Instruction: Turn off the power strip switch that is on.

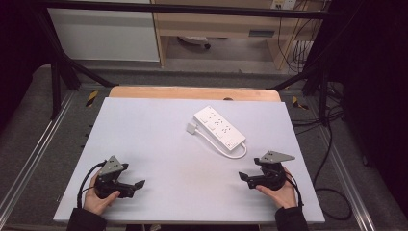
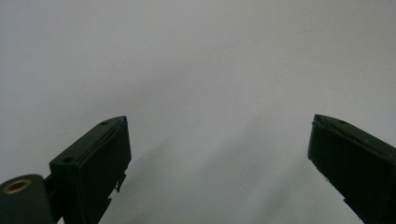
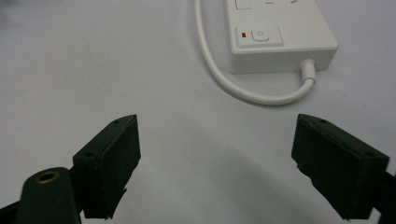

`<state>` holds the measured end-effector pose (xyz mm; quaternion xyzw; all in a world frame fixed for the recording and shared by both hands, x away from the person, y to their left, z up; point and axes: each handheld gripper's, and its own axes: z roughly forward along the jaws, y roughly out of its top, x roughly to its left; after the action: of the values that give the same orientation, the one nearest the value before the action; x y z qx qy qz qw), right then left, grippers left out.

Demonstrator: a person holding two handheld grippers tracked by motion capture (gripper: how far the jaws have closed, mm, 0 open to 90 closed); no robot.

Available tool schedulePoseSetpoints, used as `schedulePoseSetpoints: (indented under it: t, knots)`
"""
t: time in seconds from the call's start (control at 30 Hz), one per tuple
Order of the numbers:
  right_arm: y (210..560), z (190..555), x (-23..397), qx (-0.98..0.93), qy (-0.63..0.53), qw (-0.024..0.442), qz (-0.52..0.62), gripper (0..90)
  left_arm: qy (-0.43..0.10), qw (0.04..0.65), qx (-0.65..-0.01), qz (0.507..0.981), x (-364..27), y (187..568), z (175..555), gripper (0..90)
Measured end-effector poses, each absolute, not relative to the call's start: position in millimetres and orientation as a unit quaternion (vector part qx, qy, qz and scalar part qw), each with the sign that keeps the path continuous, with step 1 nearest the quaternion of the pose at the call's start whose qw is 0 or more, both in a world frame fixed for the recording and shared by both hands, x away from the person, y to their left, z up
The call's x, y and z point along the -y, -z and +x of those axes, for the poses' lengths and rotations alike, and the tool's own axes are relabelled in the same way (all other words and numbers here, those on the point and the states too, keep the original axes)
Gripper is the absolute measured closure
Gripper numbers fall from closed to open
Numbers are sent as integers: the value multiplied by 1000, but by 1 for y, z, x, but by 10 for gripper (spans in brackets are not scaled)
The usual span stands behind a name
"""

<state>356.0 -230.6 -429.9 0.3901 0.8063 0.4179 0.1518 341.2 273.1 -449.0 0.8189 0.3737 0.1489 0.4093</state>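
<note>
A white power strip (image 1: 219,126) lies aslant near the middle of the pale table (image 1: 159,144), its white cable (image 1: 219,144) looping along its left side to a white plug (image 1: 192,128). In the right gripper view the power strip's switch end (image 3: 280,42) and the cable loop (image 3: 252,91) lie just beyond the jaws. My right gripper (image 1: 246,179) rests open at the front right, nothing between its jaws (image 3: 217,149). My left gripper (image 1: 137,186) sits open at the front left over bare table (image 2: 219,144).
A wooden strip (image 1: 192,93) borders the table's far edge. Black frame bars (image 1: 62,67) and loose cables (image 1: 332,144) stand around the table. A wooden shelf unit (image 1: 216,24) is behind.
</note>
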Motion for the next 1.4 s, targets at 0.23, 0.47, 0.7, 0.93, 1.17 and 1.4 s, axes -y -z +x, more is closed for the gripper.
schedulePoseSetpoints:
  t: [0.23,0.47,0.7,0.93,1.17,1.4]
  knots:
    - [427,358,228,-807,-423,151,385,222,-149,409,-374,819,-273,449,341,59]
    - [423,360,224,-803,-428,151,386,280,-149,409,-374,819,-273,449,341,59]
    - [420,363,221,-802,-428,154,388,347,-150,409,-375,818,-273,449,341,59]
    - [415,366,217,-799,-432,158,386,407,-149,409,-375,818,-274,449,341,59]
    - [413,370,215,-798,-430,162,390,478,-149,409,-375,818,-274,449,341,60]
    - [410,373,210,-799,-428,172,387,537,-149,409,-376,818,-274,449,341,60]
